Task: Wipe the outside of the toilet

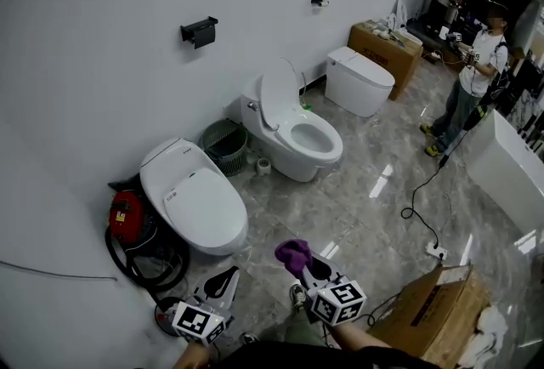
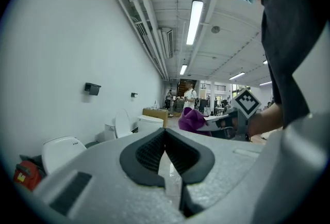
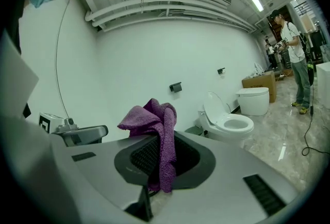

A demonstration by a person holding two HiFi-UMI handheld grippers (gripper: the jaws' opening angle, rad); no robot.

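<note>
Three white toilets stand along the wall: a closed one [image 1: 191, 197] nearest me, an open-lidded one [image 1: 297, 133] in the middle, and a closed one [image 1: 359, 80] farther off. My right gripper [image 1: 308, 263] is shut on a purple cloth [image 1: 294, 253], held in the air over the floor just right of the nearest toilet. In the right gripper view the cloth [image 3: 154, 117] droops over the jaws, with the open toilet [image 3: 229, 124] beyond. My left gripper [image 1: 223, 281] is shut with nothing in it, low in front of the nearest toilet [image 2: 62, 150].
A mesh waste bin [image 1: 224, 144] sits between the two nearer toilets. A red machine [image 1: 127, 217] with black hose lies left of the nearest toilet. An open cardboard box [image 1: 433, 312] is at my right. A cable [image 1: 425, 189] crosses the floor toward a standing person [image 1: 476, 78].
</note>
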